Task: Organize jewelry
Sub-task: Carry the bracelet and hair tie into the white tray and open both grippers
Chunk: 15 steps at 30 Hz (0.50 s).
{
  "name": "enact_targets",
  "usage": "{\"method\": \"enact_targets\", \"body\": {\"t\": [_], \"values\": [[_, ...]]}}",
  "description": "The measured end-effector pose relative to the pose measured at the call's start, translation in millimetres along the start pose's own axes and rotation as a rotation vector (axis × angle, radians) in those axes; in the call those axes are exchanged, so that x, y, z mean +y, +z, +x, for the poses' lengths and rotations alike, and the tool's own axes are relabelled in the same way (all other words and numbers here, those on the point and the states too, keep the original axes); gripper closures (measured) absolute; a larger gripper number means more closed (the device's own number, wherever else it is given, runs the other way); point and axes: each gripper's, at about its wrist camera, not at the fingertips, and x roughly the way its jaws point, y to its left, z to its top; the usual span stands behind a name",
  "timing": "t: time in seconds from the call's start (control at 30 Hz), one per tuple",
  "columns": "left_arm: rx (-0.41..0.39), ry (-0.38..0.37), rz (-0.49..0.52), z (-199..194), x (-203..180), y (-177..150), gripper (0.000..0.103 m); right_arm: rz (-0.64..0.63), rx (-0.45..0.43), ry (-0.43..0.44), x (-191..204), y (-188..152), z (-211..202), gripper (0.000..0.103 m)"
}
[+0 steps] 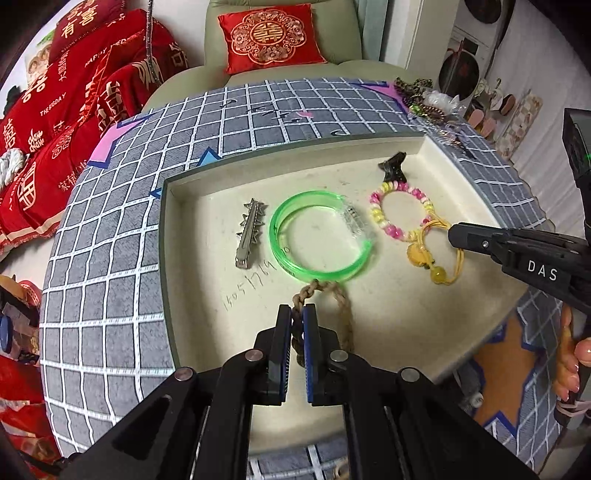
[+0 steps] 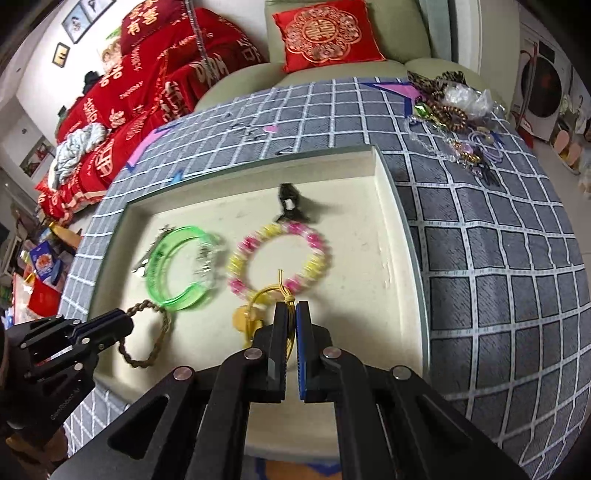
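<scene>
A cream tray (image 1: 192, 229) (image 2: 391, 229) holds a silver hair clip (image 1: 250, 232), a green bangle (image 1: 314, 236) (image 2: 173, 273), a pink and yellow bead bracelet (image 1: 400, 210) (image 2: 277, 258) and a small black clip (image 1: 393, 168) (image 2: 290, 203). My left gripper (image 1: 297, 314) (image 2: 122, 321) is shut on a brown braided cord bracelet (image 1: 341, 306) (image 2: 147, 332) at the tray's near side. My right gripper (image 2: 291, 310) (image 1: 452, 232) is shut on a yellow cord bracelet (image 1: 439, 266) (image 2: 258, 306) beside the bead bracelet.
A pile of loose jewelry (image 1: 428, 103) (image 2: 458, 114) lies on the grey checked cloth (image 1: 103, 295) (image 2: 498, 258) past the tray's far right corner. A sofa with red cushions (image 1: 269, 35) (image 2: 325, 33) stands behind the table.
</scene>
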Motion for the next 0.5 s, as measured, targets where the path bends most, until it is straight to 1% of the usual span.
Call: {"method": "enact_targets", "body": {"t": [0.27,0.4,0.5], "values": [[0.005,0.016,-0.037,17.9,9.3,16.3,0.089,0.023,0.001,-0.029,-8.0,13.7,16.7,0.098],[0.011,0.038,-0.037,25.3,10.6,19.7,0.089,0.029,0.005,-0.049,-9.6,21.9,22.5,0.098],[0.001,0.072,-0.026,26.5,8.1,18.3,0.089,0.025,0.007,-0.058,-8.7,22.7,24.0,0.098]]}}
